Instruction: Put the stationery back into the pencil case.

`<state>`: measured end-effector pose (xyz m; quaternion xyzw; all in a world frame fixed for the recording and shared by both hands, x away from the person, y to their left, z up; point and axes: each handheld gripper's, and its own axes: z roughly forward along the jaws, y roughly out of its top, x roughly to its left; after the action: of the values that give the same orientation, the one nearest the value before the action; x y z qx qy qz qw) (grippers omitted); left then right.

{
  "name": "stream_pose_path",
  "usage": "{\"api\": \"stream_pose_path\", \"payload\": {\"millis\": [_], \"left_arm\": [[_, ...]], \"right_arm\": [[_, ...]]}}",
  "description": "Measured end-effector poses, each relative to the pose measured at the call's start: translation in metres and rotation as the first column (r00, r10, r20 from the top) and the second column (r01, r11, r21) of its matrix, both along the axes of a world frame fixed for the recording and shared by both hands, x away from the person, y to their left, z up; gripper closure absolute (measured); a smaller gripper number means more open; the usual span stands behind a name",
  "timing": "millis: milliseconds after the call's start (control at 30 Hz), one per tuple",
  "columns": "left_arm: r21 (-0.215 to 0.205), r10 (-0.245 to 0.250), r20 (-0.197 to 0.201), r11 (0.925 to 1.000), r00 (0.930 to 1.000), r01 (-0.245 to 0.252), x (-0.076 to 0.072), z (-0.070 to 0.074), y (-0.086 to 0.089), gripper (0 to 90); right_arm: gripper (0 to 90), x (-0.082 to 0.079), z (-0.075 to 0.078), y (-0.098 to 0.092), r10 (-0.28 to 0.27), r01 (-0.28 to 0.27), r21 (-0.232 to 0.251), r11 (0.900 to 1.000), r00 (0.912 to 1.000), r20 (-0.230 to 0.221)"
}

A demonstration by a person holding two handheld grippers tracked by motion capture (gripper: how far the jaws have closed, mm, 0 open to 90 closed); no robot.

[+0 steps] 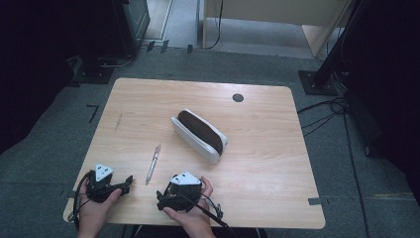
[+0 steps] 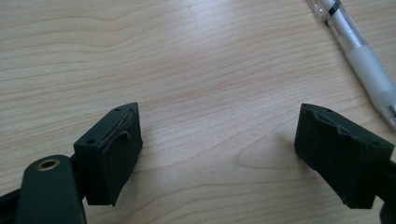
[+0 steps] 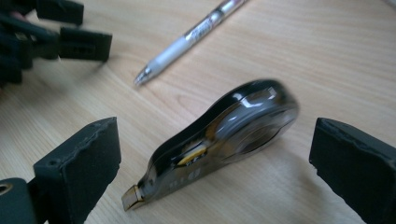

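At the near edge of the wooden table (image 1: pixel 257 163), both hands rest low on the tabletop. The left hand (image 1: pixel 94 206) grips the left gripper (image 1: pixel 130 179) from below, pointing it toward the pen (image 1: pixel 153 164); its jaws are spread with only bare wood between them, and in the left gripper view the pen (image 2: pixel 362 56) lies just beyond the right jaw. The right hand (image 1: pixel 193 215) wraps around the right gripper (image 1: pixel 159 201), which points left. Its jaws stand wide apart on either side of a correction tape dispenser (image 3: pixel 219 140), without touching it; the dispenser lies on its edge on the wood, slightly blurred, its tip toward the camera. Farther back, mid-table, a white pencil case (image 1: pixel 199 135) lies open with a dark interior.
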<state>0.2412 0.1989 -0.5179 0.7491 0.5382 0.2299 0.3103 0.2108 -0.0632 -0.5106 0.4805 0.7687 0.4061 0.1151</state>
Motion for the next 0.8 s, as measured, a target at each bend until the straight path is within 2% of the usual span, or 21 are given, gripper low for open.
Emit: {"api": "stream_pose_path", "payload": {"millis": [67,267,533,800], "left_arm": [[0.000,-0.001,0.000,1.0000,1.0000,0.001,0.000,0.000,0.000,15.2],[-0.001,-0.002,0.000,1.0000,1.0000,0.002,0.000,0.000,0.000,15.2],[-0.001,-0.003,0.000,1.0000,1.0000,0.003,0.000,0.000,0.000,15.2],[-0.001,-0.004,-0.001,1.0000,1.0000,0.004,0.000,0.000,0.000,15.2]], "right_arm": [[3.3,-0.001,-0.003,0.002,-0.002,0.002,-0.028,1.000,1.0000,-0.005],[17.9,0.000,-0.005,-0.002,0.016,-0.016,-0.074,0.997,0.9999,-0.004],[40.5,0.004,-0.004,-0.024,0.013,-0.013,-0.082,0.997,0.9999,0.006],[65.3,0.006,-0.006,-0.045,0.052,-0.047,-0.103,0.994,0.9976,0.045]]}}
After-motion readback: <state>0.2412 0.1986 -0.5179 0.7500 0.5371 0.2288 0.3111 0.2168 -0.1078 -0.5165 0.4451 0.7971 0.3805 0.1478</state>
